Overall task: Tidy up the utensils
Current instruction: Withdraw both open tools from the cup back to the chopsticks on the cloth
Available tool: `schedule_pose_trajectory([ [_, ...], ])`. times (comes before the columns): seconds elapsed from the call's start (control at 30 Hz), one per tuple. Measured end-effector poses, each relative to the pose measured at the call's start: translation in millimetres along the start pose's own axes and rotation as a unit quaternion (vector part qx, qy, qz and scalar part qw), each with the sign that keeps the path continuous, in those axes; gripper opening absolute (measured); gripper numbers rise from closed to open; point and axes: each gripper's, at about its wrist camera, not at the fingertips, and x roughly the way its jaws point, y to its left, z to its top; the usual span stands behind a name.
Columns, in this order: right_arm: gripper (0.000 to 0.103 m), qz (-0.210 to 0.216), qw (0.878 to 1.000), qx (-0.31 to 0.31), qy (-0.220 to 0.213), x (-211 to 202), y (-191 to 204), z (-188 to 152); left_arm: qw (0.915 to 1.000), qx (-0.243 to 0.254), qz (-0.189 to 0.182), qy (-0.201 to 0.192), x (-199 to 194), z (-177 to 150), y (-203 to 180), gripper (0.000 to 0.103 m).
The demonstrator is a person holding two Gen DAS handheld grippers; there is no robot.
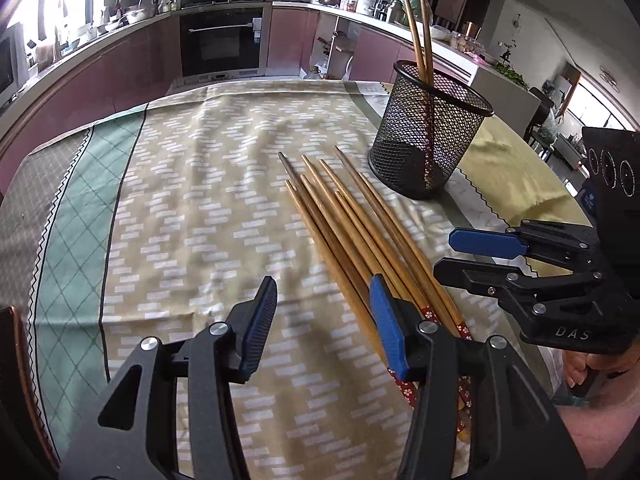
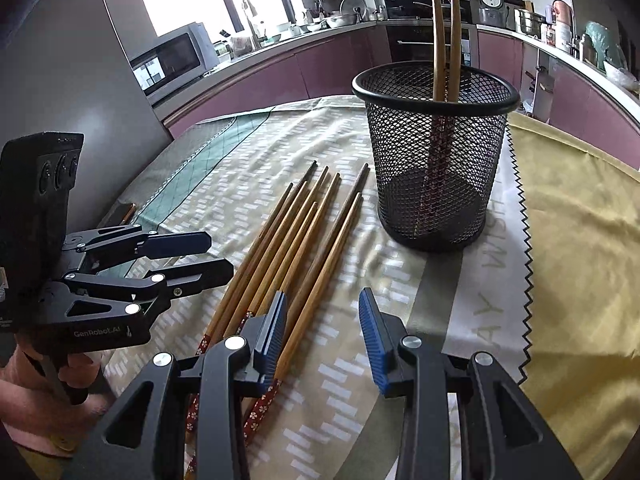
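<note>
Left wrist view: my left gripper hovers wide open over the patterned tablecloth, holding nothing. Its right pad sits above the red, flowered handle ends of a bundle of wooden chopsticks lying flat on the cloth, tips pointing away. Beyond the tips, a black mesh holder stands upright with two chopsticks in the holder leaning out of it. My right gripper shows at the right edge, fingers apart and empty

Right wrist view: my right gripper is also wide open and empty, its left pad over the loose chopsticks. The holder stands ahead, just right of the tips, the standing pair inside. My left gripper shows at left, parted, gripping nothing
</note>
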Motion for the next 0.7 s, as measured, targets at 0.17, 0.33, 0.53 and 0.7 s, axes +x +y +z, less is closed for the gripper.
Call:
schedule_pose_trajectory([
  [0.17,0.035,-0.009,1.000,-0.006,0.003,2.1,4.3,-1.0,0.9999,0.006,0.008,0.008,4.6,-3.2,-2.9,0.048],
  [0.33,0.035,-0.016,1.000,-0.011,0.008,6.1,8.1,-1.3,0.9999,0.007,0.009,0.012,7.4,-5.0,-2.7,0.048],
  [0.53,0.035,-0.020,1.000,-0.012,0.009,9.0,9.2,-2.3,0.9999,0.008,0.009,0.013,7.7,-4.7,-2.7,0.048],
  [0.7,0.035,-0.024,1.000,-0.014,0.010,9.6,9.0,-3.1,0.9998,0.010,0.013,0.015,8.1,-4.9,-2.3,0.048],
])
